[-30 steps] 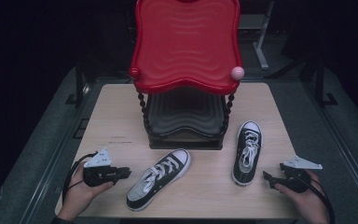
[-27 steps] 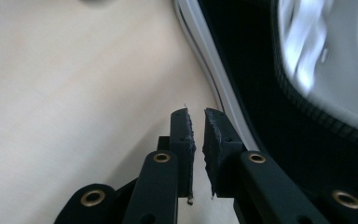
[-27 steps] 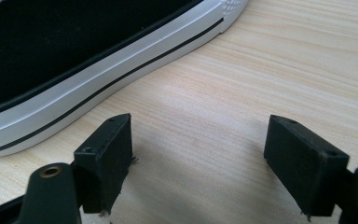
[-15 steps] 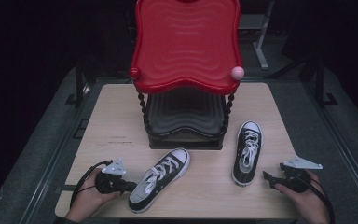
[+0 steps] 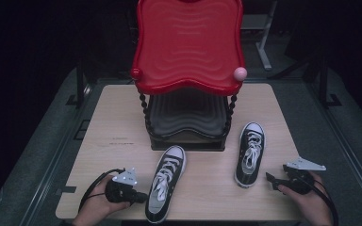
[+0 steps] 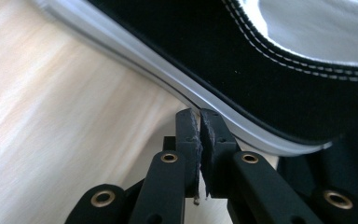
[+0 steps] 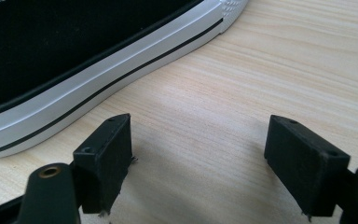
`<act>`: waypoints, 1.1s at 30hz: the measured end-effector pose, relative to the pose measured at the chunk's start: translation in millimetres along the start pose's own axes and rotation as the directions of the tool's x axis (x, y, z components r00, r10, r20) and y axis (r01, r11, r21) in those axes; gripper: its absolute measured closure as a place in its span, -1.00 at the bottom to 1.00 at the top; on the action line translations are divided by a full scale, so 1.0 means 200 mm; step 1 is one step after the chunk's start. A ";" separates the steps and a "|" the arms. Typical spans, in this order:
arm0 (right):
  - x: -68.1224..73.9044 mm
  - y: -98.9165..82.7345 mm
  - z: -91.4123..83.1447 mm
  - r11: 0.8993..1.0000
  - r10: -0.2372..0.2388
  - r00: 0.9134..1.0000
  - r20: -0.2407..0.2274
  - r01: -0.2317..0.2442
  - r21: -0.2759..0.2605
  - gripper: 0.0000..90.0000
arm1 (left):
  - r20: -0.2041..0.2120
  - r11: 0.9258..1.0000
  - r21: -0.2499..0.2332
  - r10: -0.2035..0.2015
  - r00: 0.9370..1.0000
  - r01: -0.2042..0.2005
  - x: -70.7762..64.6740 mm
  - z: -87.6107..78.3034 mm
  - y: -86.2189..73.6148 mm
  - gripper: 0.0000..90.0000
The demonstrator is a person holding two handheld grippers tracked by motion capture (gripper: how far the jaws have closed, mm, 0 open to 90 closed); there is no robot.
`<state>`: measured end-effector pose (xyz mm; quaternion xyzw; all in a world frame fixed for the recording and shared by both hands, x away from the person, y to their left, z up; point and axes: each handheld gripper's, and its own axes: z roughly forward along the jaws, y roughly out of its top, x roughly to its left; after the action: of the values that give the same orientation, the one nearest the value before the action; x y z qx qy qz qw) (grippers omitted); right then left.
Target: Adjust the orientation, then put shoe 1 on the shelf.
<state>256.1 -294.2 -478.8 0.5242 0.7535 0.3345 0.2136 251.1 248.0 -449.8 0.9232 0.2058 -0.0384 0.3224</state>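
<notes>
L gripper (image 5: 139, 197) fingers clenched on nothing, tips against the near sneaker's (image 5: 166, 181) sole at tabletop (image 5: 122, 136) front. R gripper (image 5: 271, 180) fingers spread wide, empty, beside the far sneaker (image 5: 250, 153).

High view dim, room black around lit table (image 5: 122, 122), light from above; soft glare on red tray (image 5: 188, 42); faint shadows under shoes; grainy, low detail. Left gripper view bright, close shoe (image 6: 261, 70) blurred, sole edge smeared, wood washed out at left; jaw pads sharper. Right gripper view evenly lit, wood grain crisp mid-frame, soft shadow near jaws, shoe sole (image 7: 98, 88) slightly soft
</notes>
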 end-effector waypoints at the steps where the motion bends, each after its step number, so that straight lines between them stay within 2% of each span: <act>1: 0.00 0.00 0.00 1.000 0.000 1.000 0.000 0.000 0.000 -0.50 | 0.005 1.000 -0.001 0.003 1.000 -0.003 -0.01 0.01 0.00 0.91; 14: 0.00 0.00 0.00 1.000 0.000 1.000 0.001 0.000 0.003 -0.53 | 0.032 0.999 -0.017 0.032 0.999 -0.032 -0.06 0.08 0.06 0.76; 17: 0.00 0.00 0.01 1.000 -0.003 1.000 -0.002 0.003 0.004 -0.54 | 0.042 1.000 -0.020 0.019 0.999 -0.019 -0.04 0.06 0.06 0.64; 20: 0.00 0.01 0.00 1.000 0.005 1.000 -0.014 -0.005 0.001 -0.50 | 0.019 0.999 -0.036 0.010 1.000 -0.010 -0.03 0.03 0.04 0.53; 24: 0.00 0.02 -0.01 1.000 0.024 0.999 -0.026 -0.023 0.019 -0.43 | -0.025 0.994 -0.101 -0.047 0.999 0.044 -0.02 -0.05 0.04 0.31; 26: 0.00 0.03 -0.03 1.000 0.026 0.999 -0.027 -0.025 0.008 -0.42 | -0.052 0.988 -0.136 -0.087 0.995 0.080 -0.01 -0.08 0.05 0.19; 28: 0.00 0.05 -0.06 1.000 0.027 0.999 -0.025 -0.028 -0.007 -0.37 | -0.079 0.978 -0.168 -0.139 0.987 0.125 -0.01 -0.10 0.05 0.02; 33: 0.05 0.12 -0.14 0.998 0.026 0.998 -0.055 -0.029 -0.047 -0.28 | -0.122 0.969 -0.213 -0.156 0.980 0.128 -0.01 -0.14 0.07 -0.06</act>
<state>250.0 -287.8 -442.4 0.5199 0.7435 0.3695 0.2010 252.3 254.9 -418.8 0.8686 0.2959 0.0236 0.3967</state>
